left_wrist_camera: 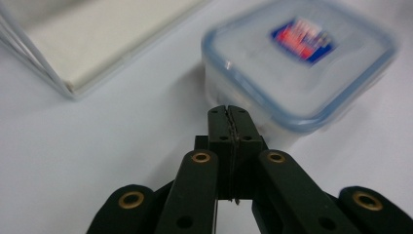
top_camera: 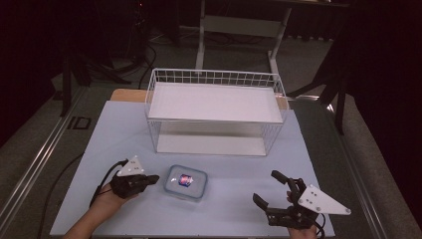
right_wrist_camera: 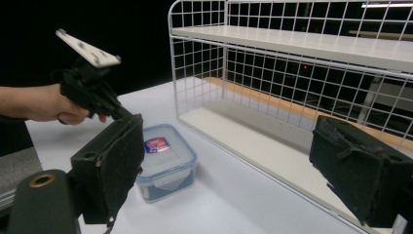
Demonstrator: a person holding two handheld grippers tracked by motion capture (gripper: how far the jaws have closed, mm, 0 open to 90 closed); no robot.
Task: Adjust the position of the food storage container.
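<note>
The box (top_camera: 186, 182) sits on the near half of the table (top_camera: 234, 164), a little left of centre, in front of the rack (top_camera: 215, 112). It is a small, clear plastic container with rounded corners, a blue seal running round its lid, and a red-and-blue label in the middle of the lid. What the label says is too small and, in the left gripper view, too blurred to read (left_wrist_camera: 303, 39). Whether anything is inside the box cannot be made out through its cloudy walls. In the right gripper view the box's near left corner is hidden behind that gripper's own jaw (right_wrist_camera: 163, 158).

The left gripper (top_camera: 154, 178) lies just left of the box, pointing at it, with a hand (top_camera: 107, 199) wrapped round its body. Its jaws are pressed flat together with nothing between them, the tips just short of the box's side; whether they touch it is hard to tell. The forearm is cut off at the bottom edge.

The right gripper (top_camera: 271, 188) is well apart at the near right of the table, jaws spread wide and empty. The hand holding it is mostly cut off.

The rack is white wire with two white shelves, standing at the far side of the table. Beyond it the room falls into darkness.
</note>
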